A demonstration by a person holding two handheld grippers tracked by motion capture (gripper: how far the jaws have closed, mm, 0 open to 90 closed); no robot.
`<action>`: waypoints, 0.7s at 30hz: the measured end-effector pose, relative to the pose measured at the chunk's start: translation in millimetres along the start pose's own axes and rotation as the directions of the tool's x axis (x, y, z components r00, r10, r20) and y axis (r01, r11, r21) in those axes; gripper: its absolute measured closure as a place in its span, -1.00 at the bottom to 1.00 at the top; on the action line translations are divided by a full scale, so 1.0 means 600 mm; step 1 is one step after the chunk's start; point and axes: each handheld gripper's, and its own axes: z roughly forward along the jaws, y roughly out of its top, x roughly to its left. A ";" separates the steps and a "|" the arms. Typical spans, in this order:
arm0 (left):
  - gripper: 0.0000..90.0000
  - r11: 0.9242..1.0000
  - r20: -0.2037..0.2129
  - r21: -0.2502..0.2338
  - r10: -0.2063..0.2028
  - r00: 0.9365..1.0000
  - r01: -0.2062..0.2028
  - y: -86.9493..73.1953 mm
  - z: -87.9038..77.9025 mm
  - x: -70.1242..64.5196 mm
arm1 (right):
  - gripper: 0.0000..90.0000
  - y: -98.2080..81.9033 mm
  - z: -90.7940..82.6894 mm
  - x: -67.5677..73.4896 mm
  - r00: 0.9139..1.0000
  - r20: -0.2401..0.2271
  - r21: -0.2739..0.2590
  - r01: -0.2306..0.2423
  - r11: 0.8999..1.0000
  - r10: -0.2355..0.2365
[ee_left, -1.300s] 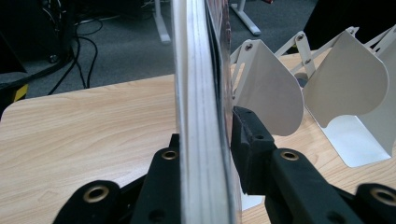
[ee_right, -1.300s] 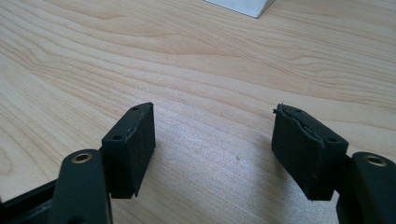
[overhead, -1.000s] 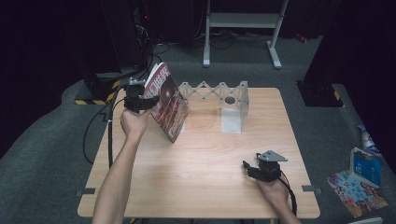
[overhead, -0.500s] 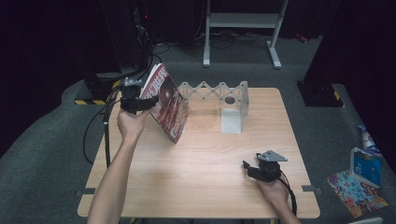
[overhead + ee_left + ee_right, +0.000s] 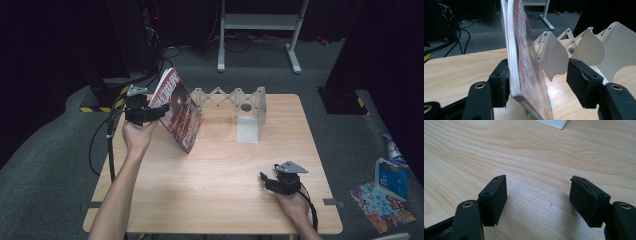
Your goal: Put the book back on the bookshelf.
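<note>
My right tongs gape wide, empty, low over near right surface. Left tongs just opening; magazine between jaws, touching one pad, upright, leaning in white rack at far left.

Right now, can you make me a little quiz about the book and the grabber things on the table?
1. True or false: the left gripper has both pads pressed on the magazine.
2. What does the magazine lean against? A) the white folding rack B) a box C) a cup
3. What lies under the right gripper?

Key
1. False: its jaws have just been opening. One pad touches the magazine, the other stands clear.
2. A.
3. Bare wooden table; its jaws stand open with nothing between them.
</note>
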 end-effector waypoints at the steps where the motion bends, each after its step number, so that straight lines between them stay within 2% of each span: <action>1: -0.16 1.000 0.001 -0.003 -0.003 1.000 0.003 0.000 -0.002 0.000 | -0.32 0.000 0.000 0.000 1.000 0.000 0.001 -0.001 1.000 0.001; 21: -0.19 0.999 0.036 -0.054 -0.002 0.999 0.004 -0.012 -0.048 0.002 | -0.32 0.000 0.000 0.000 1.000 0.001 0.000 -0.001 1.000 0.001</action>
